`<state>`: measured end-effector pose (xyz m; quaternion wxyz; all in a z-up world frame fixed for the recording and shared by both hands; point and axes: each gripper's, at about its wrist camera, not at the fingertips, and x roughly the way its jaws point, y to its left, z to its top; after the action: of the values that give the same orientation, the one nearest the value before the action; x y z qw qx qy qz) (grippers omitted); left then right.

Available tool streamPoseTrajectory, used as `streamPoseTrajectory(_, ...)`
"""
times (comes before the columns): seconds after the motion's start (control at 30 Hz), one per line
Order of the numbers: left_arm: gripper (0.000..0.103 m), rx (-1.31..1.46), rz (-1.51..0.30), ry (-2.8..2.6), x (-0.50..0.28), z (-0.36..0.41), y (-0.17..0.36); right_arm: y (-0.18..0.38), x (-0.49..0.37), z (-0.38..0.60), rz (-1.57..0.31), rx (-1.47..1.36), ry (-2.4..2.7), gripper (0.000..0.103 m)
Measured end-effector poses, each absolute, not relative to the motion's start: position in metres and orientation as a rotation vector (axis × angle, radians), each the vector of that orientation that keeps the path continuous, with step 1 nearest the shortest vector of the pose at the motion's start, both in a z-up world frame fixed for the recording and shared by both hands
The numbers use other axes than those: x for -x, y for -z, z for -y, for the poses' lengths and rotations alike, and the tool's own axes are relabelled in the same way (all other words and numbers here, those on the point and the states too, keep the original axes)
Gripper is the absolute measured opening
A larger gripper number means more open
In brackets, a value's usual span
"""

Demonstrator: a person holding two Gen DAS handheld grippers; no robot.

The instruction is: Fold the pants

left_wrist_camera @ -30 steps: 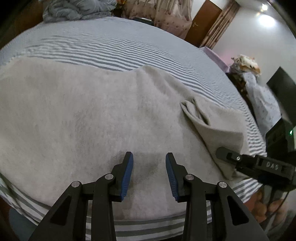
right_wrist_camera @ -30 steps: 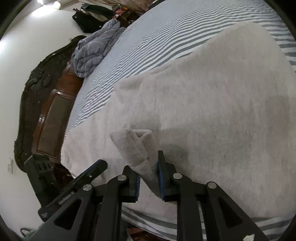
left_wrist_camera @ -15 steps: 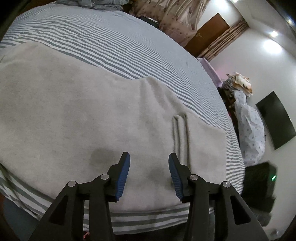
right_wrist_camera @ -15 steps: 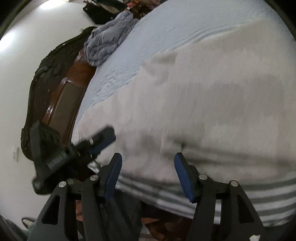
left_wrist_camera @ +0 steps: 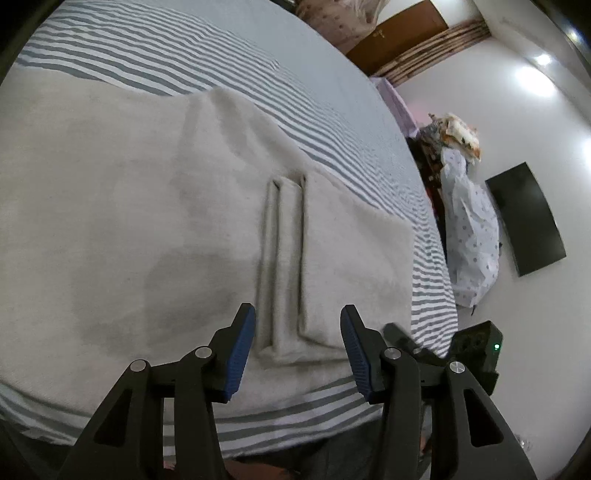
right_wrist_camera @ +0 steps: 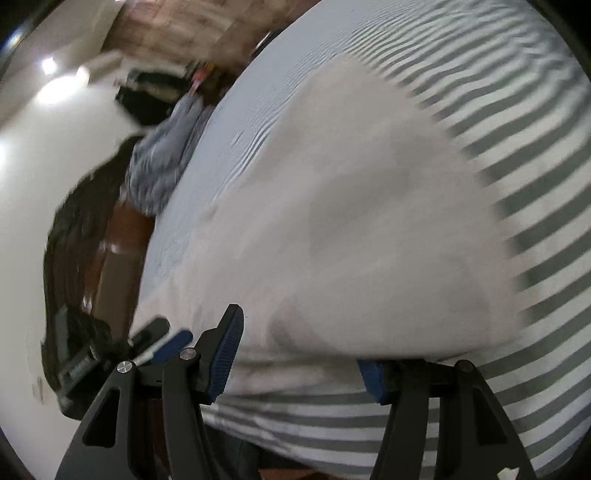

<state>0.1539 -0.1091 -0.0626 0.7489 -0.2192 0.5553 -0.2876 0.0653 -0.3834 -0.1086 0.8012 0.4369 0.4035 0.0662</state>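
Observation:
Light grey pants (left_wrist_camera: 147, 206) lie flat on the striped bed. Their right end is folded over, with two narrow pleats (left_wrist_camera: 284, 258) running toward me. My left gripper (left_wrist_camera: 297, 350) is open and empty, hovering just in front of those pleats near the bed's front edge. My right gripper (right_wrist_camera: 299, 354) is open wide and empty, low over the near edge of the pants (right_wrist_camera: 351, 221); that view is blurred. The right gripper also shows in the left wrist view (left_wrist_camera: 476, 347) past the bed's right corner.
The grey and white striped bedsheet (left_wrist_camera: 221, 62) covers the bed. A crumpled blue-grey blanket (right_wrist_camera: 162, 162) lies by the dark wooden headboard (right_wrist_camera: 74, 258). A TV (left_wrist_camera: 524, 221), a covered pile (left_wrist_camera: 469, 218) and a door (left_wrist_camera: 399, 33) stand beyond the bed.
My right gripper let go of the pants corner, opened and swung away to the side. The folded flap now lies flat. My left gripper moved right toward the fold.

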Motion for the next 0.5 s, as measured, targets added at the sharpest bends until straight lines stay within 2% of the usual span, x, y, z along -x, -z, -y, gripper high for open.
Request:
streamPoseTrajectory(0.4,0.049,0.485,-1.291,0.538,-0.158,0.123,0.081,0.118,-0.057,0.411,-0.784,-0.999,-0.175,0.055)
streamPoseTrajectory(0.5,0.052,0.478,-1.292,0.526,-0.158,0.133,0.084,0.125,-0.054,0.419,-0.762,-1.057,-0.191,0.055)
